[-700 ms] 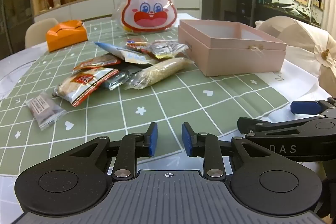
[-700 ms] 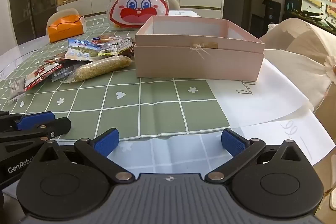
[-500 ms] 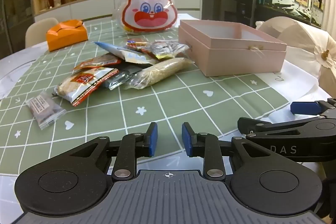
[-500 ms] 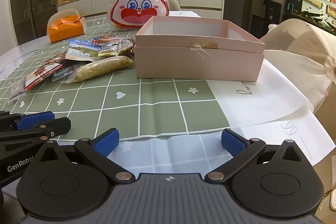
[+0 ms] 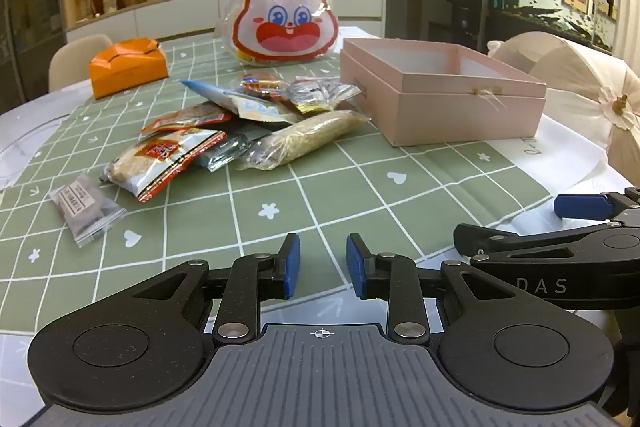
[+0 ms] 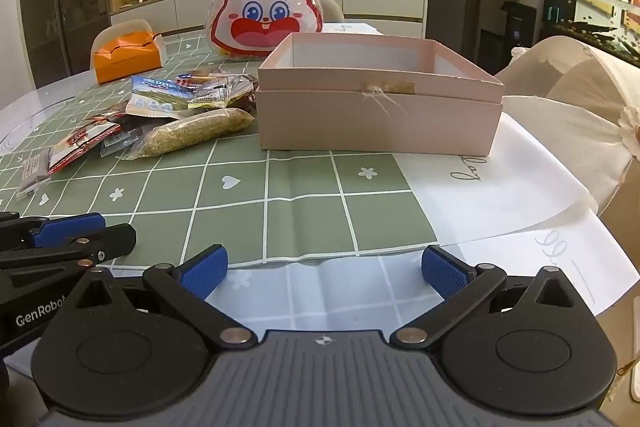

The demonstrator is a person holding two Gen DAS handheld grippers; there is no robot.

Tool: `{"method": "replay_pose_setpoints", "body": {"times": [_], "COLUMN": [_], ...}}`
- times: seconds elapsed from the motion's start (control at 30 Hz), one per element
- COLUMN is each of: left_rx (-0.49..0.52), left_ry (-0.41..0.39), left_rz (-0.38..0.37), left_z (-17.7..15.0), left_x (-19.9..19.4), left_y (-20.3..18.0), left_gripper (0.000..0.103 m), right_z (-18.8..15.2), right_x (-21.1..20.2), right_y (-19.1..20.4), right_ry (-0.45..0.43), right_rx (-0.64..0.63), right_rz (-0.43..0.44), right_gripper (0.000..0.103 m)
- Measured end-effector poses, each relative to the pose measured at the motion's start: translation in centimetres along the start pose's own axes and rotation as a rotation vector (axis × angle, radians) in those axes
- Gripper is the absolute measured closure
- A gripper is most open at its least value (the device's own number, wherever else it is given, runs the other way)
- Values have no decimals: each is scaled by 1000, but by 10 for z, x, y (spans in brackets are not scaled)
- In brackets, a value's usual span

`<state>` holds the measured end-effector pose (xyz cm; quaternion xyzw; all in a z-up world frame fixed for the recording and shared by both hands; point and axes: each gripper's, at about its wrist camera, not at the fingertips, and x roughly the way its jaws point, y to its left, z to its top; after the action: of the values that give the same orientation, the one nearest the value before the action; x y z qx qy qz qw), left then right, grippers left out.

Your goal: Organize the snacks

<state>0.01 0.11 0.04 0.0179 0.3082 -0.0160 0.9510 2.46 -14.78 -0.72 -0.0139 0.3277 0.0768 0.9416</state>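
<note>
Grippers sit low at the near edge of the table, both empty. The left gripper [image 5: 319,263] has its blue pads drawn close, with only a narrow gap between them and nothing in it; the right gripper [image 6: 323,269] has its fingers spread wide over the pale table edge. In the left wrist view the right gripper shows as a black arm with a blue tip at the right border, beside the left one. Ahead lies a green checked mat [image 5: 304,195], and on it the open pink box [image 6: 378,99] serves as the anchor for everything else. Just left of the box lies the snack pile [image 5: 240,123]: a long clear packet of grain [image 5: 304,139] lies nearest the box's left front corner, not quite touching it as far as can be told; a red and white packet [image 5: 164,163] lies farther left and nearer the grippers; blue and clear wrappers are heaped behind the grain packet. A small clear pouch [image 5: 84,207] lies alone, farthest left of the box. Behind the box's left rear corner stands a rabbit-face bag [image 6: 266,11]. Well left of the box, at the mat's far side, sits an orange box [image 5: 128,67].
</note>
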Motion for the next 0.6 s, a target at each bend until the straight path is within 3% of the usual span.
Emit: {"method": "replay_pose_setpoints", "body": {"times": [0.6], "left_rx": [-3], "left_ry": [-1], "left_rz": [-2], "left_z": [2], "left_x": [-1], "left_y": [0], "left_gripper": [72], "right_z": [0], "right_x": [0], "right_y": [0], "right_ry": [-4], "right_rx": [1], "right_rz": [1], "right_gripper": [0]}}
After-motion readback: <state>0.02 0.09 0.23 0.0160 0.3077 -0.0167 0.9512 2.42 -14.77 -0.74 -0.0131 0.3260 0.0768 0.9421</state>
